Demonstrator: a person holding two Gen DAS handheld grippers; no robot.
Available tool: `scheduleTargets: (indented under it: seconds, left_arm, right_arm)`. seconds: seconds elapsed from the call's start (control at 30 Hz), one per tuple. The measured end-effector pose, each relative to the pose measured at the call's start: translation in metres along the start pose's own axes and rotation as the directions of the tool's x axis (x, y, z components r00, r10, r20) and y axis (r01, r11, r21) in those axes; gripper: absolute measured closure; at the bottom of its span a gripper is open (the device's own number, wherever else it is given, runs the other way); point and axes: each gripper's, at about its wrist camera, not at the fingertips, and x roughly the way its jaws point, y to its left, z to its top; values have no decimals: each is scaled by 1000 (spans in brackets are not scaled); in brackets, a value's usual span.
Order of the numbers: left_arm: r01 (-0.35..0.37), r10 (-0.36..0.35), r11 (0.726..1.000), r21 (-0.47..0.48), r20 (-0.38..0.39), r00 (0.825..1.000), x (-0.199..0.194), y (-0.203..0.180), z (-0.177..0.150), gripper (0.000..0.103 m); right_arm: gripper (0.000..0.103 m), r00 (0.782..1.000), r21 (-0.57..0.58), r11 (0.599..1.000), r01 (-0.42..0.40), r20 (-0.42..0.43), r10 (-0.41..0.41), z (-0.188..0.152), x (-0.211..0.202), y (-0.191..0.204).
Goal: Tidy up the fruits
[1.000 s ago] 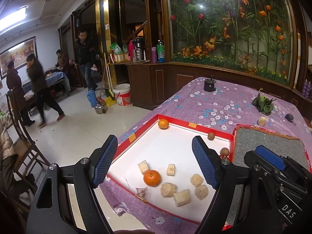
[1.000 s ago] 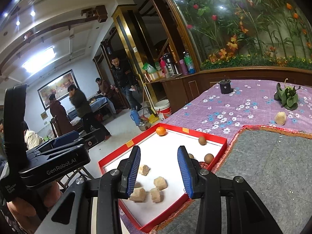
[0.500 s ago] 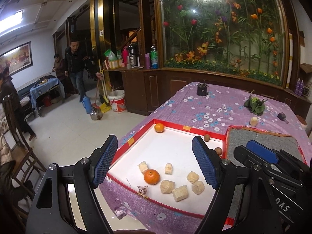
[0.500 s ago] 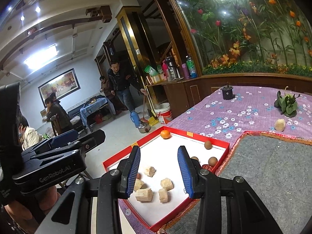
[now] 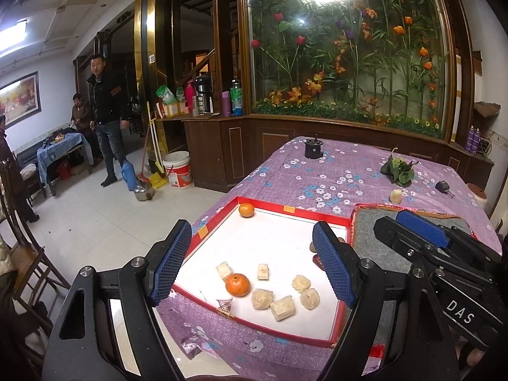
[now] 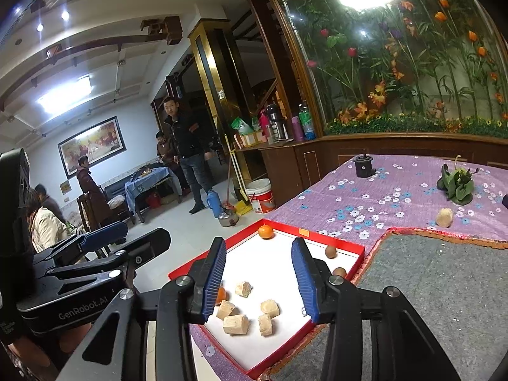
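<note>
Left tool (image 5: 250,263) wide open, holding nothing. Right tool (image 6: 258,277) partly open, jaws just been opening, empty. Below both, shallow red-rimmed white tray (image 5: 279,211) on bench with round orange tangerines (image 5: 237,284) and pale fruit chunks (image 5: 282,308).

So the tray (image 5: 317,214) sits on the table (image 5: 333,171) at its near left corner, mat (image 5: 374,247) right beside it. In the tray: one orange (image 5: 246,210) in the far left corner, another (image 5: 237,284) near the front among the chunks (image 5: 282,307). Leafy bunch (image 5: 398,168) lies way behind the mat.
</note>
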Motion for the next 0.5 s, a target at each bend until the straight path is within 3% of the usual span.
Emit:
scheduleTargets:
  seconds: [0.5]
  left_arm:
    - [-5,5,1000,-11,-7,1000,1,5,2,23]
  right_arm:
    - [60,1000,-34,999,18,2,-18,1,2,8]
